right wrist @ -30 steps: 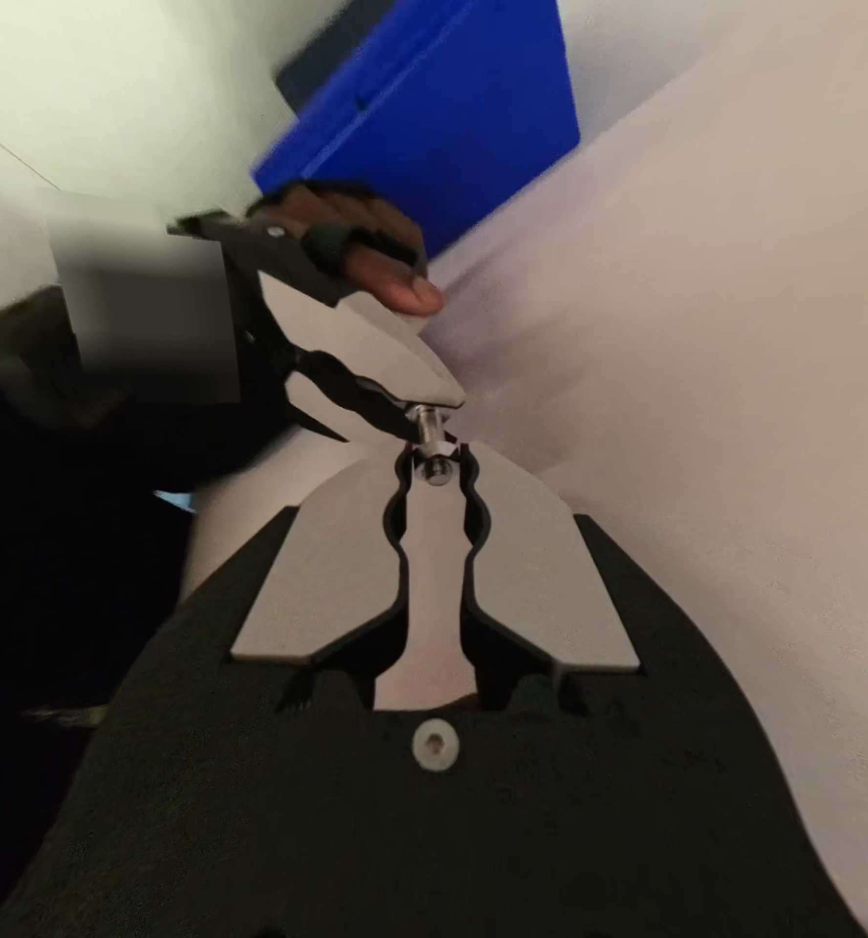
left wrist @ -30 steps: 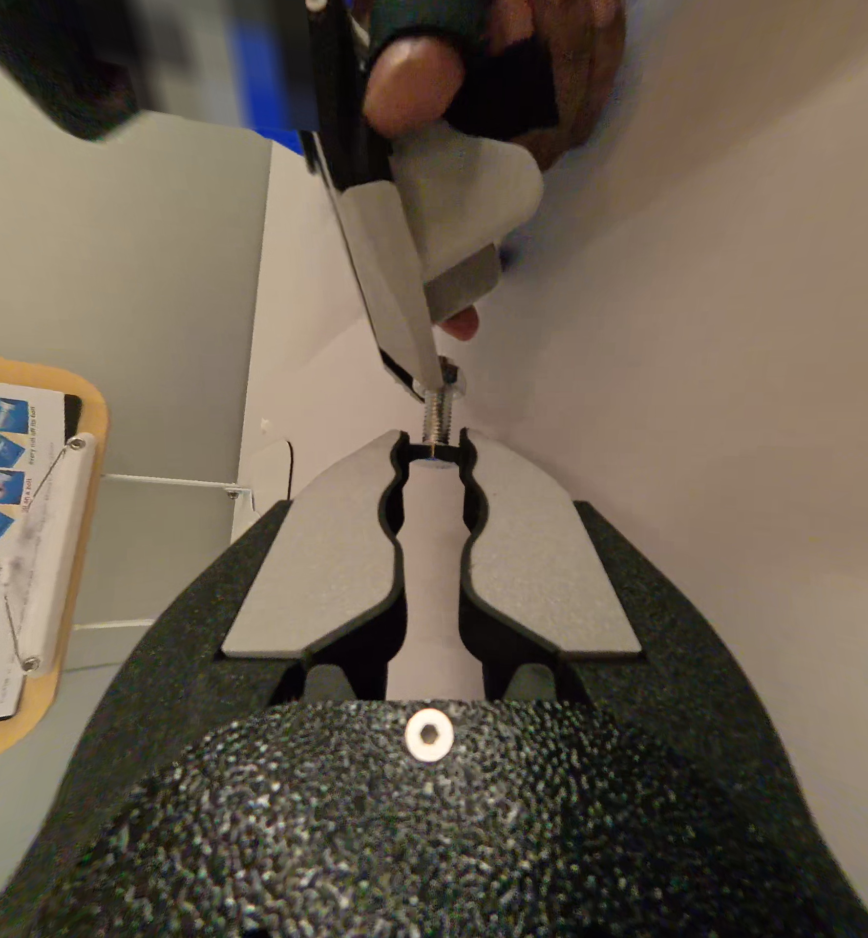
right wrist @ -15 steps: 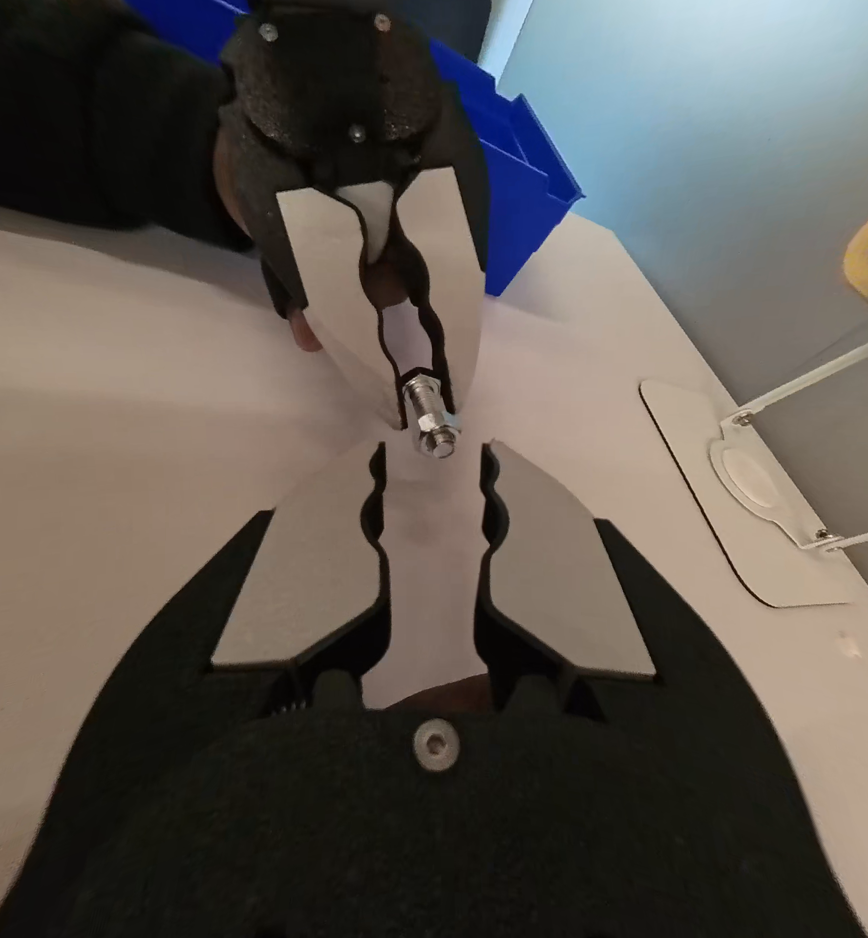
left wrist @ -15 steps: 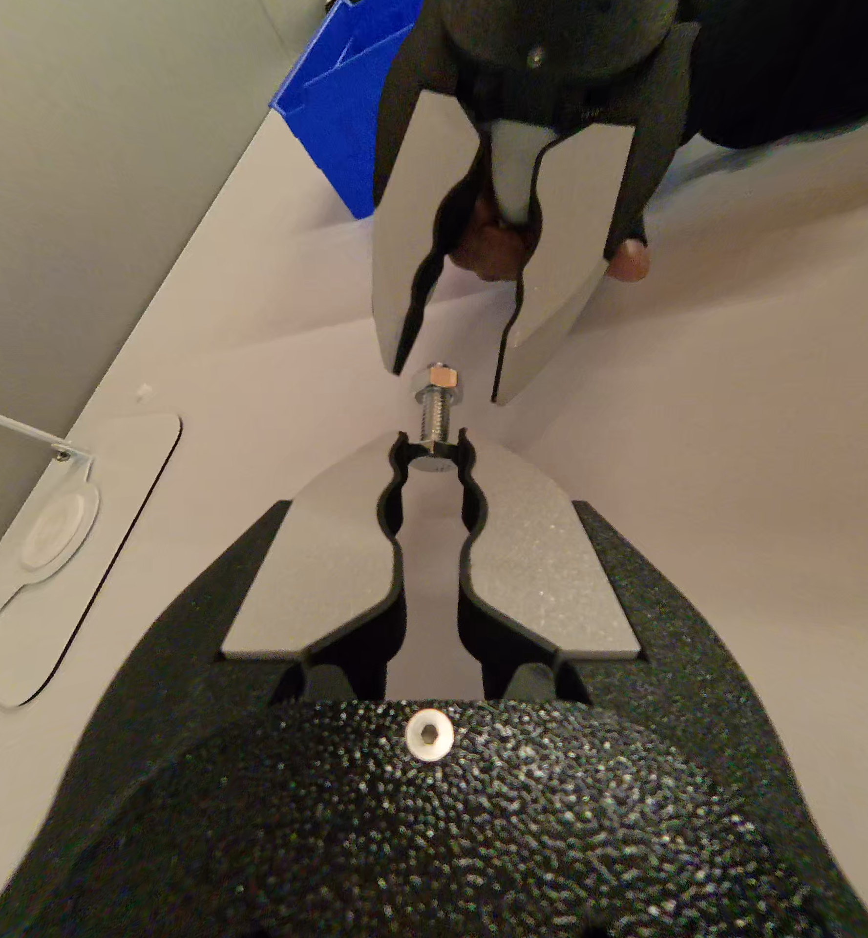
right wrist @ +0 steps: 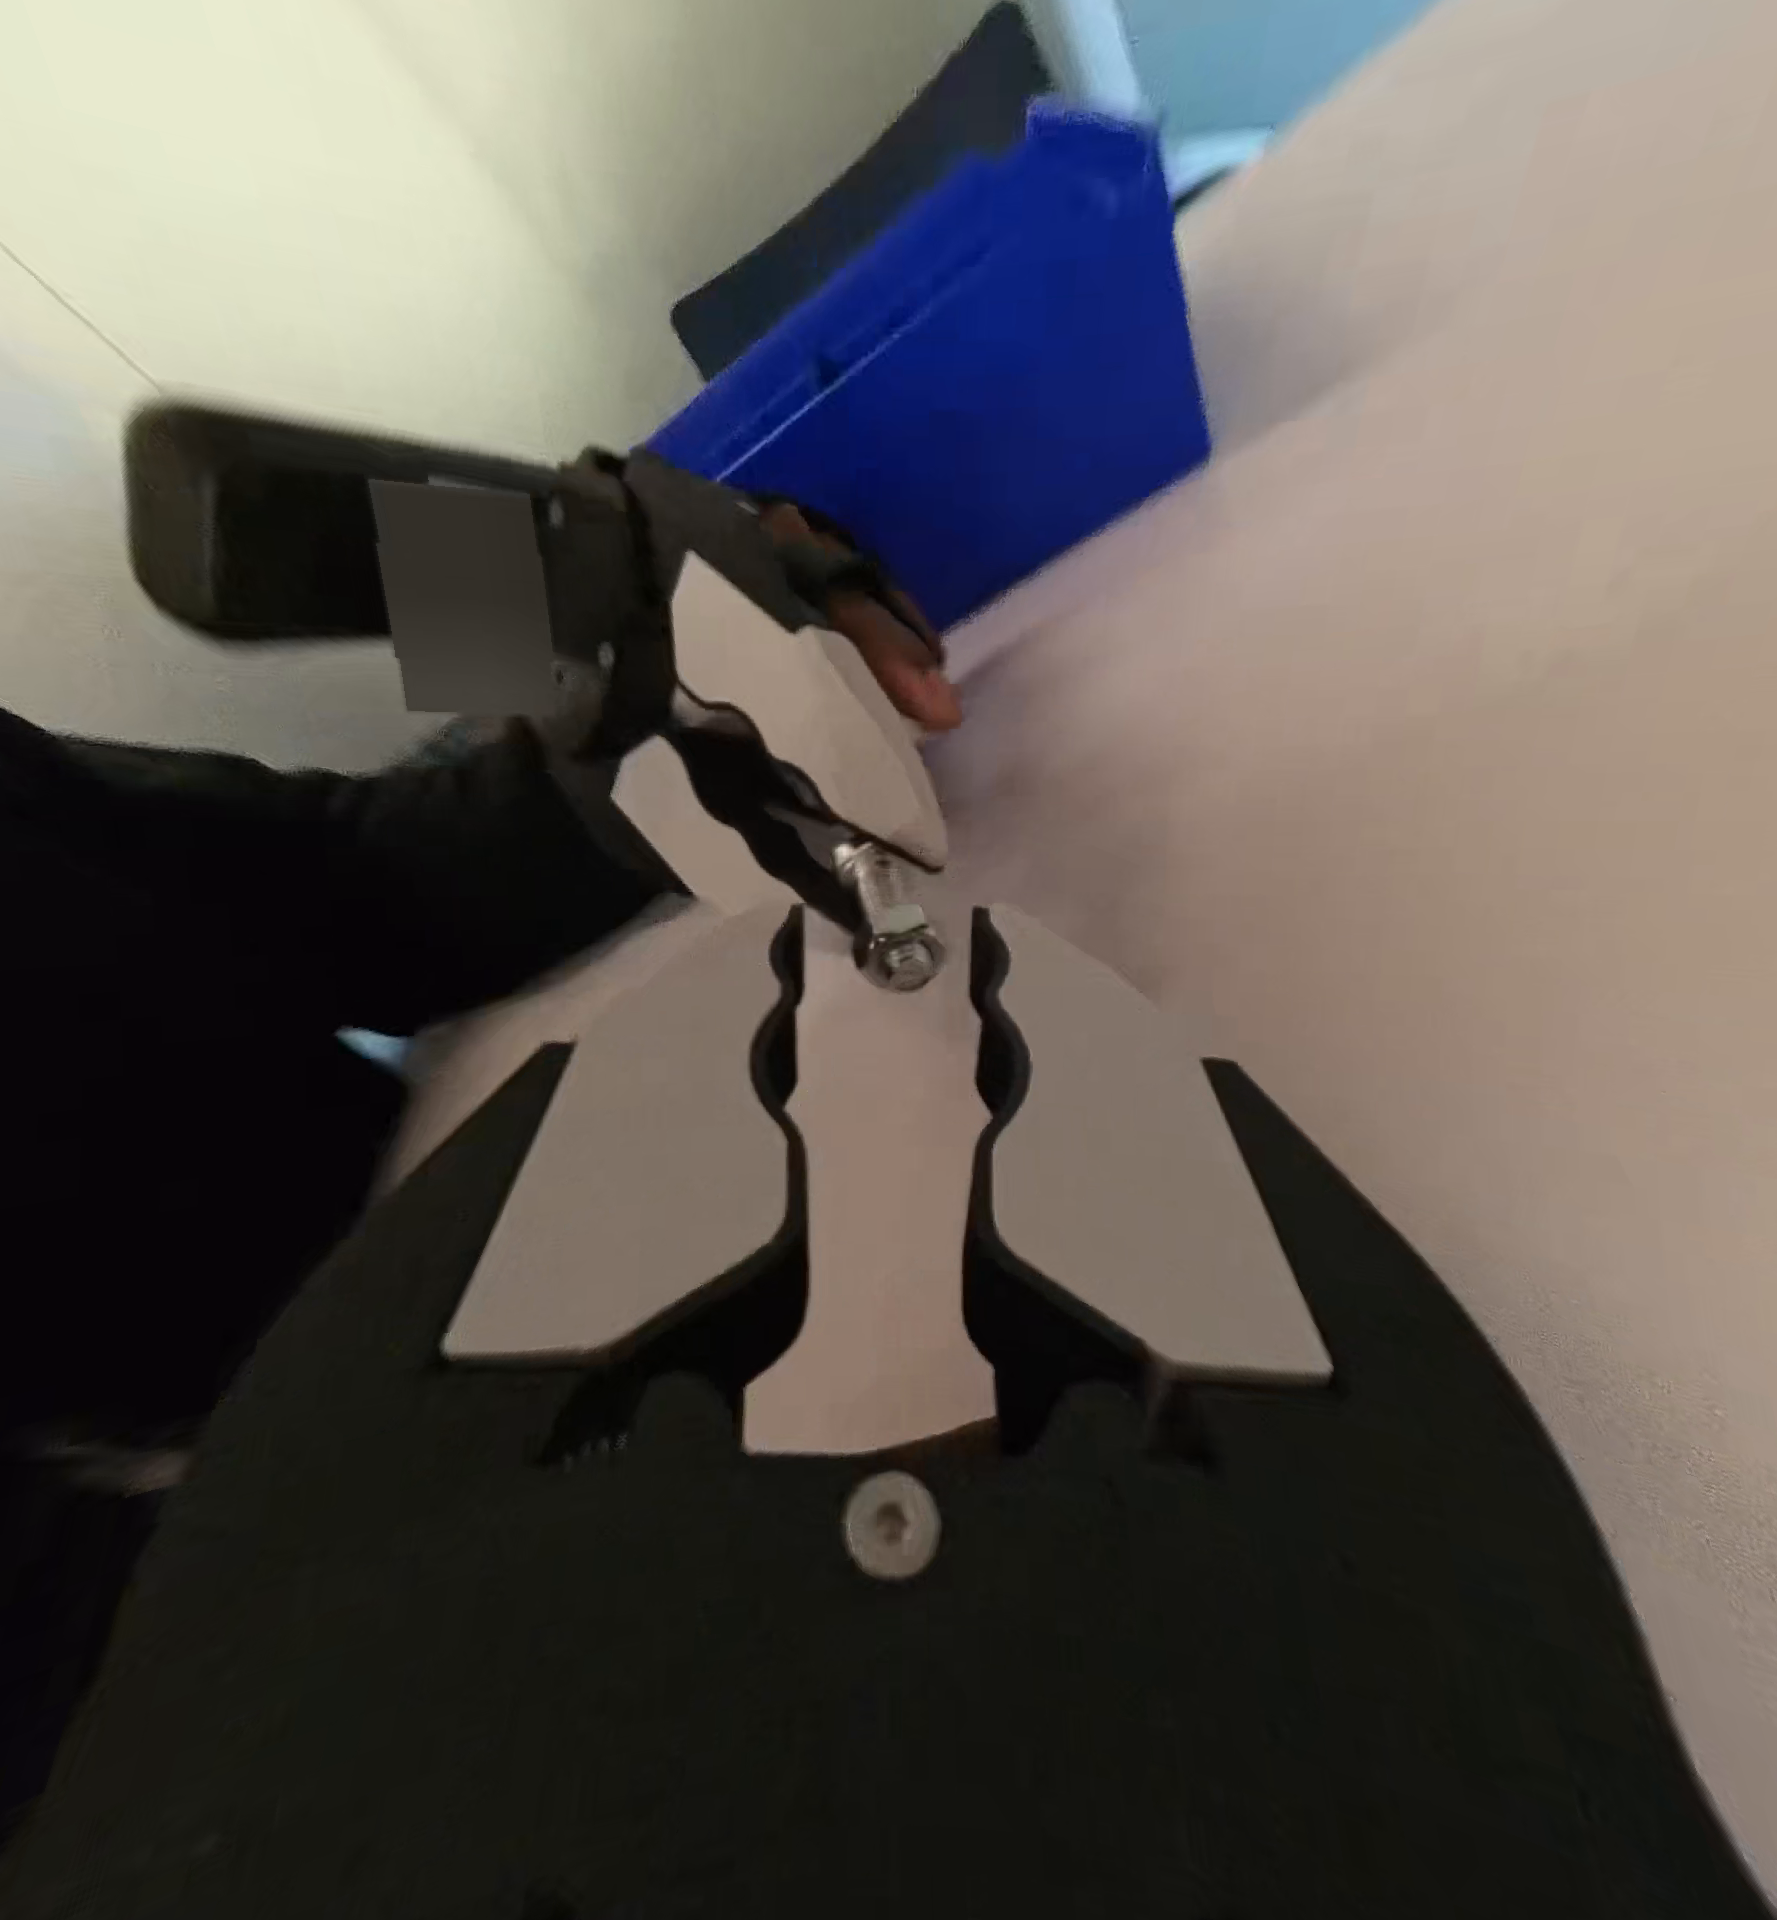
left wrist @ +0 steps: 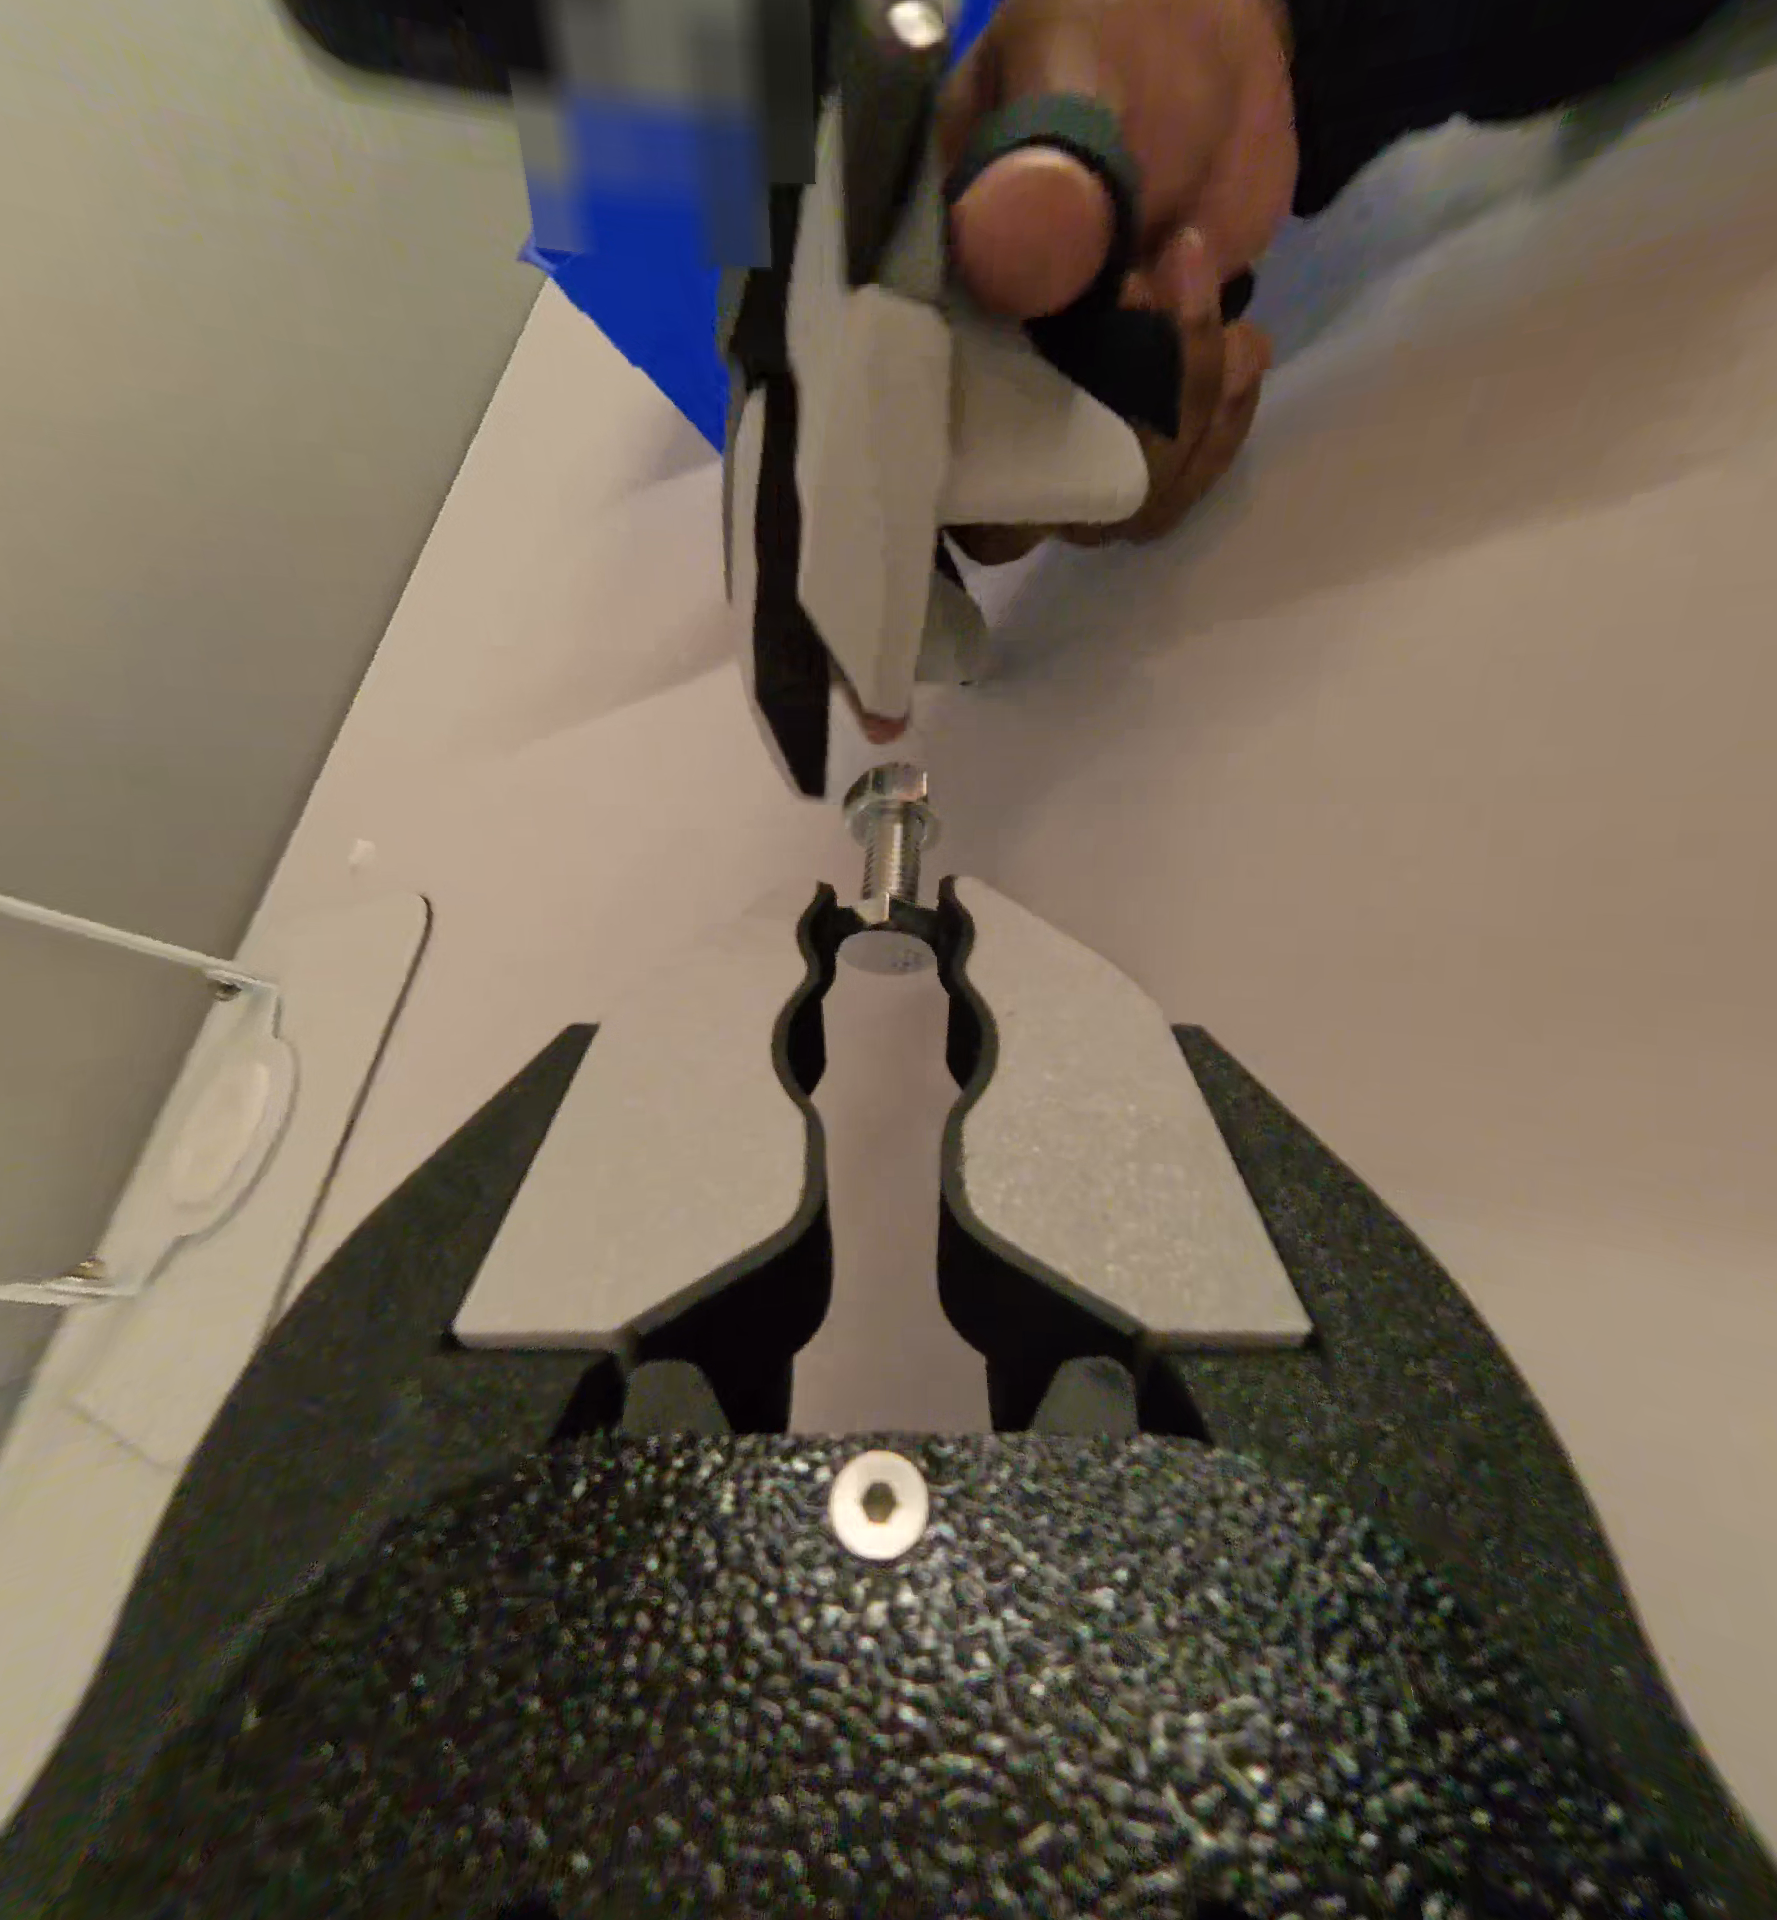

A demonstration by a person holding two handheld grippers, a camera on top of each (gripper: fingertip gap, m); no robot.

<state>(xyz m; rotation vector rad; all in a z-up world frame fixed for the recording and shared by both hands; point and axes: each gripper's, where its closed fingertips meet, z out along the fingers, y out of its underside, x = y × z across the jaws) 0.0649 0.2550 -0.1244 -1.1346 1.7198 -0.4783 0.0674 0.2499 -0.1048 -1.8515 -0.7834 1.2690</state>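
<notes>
My left gripper [left wrist: 884,914] is shut on the head of a silver bolt [left wrist: 889,868], which points forward above the white table [left wrist: 1435,935]. A silver nut [left wrist: 889,805] sits on the bolt's far end. My right gripper [right wrist: 886,925] is open, and the nut [right wrist: 899,951] stands between its fingertips with a gap on each side. In the left wrist view the right gripper [left wrist: 842,727] shows edge-on, just beyond the nut. In the right wrist view the left gripper [right wrist: 863,842] shows holding the bolt [right wrist: 868,883] by its head.
A blue bin [right wrist: 967,447] stands at the back of the table by the wall; it also shows in the left wrist view [left wrist: 655,312]. A clear stand on a white base [left wrist: 219,1132] sits at the left table edge. A person's hands hold both grippers. Both grippers' tips are close together, under 4 cm apart.
My right gripper, shut on the nut a second ago, opened off it, rolled about the bolt's axis and has narrowed a little around the nut. My left gripper kept the bolt.
</notes>
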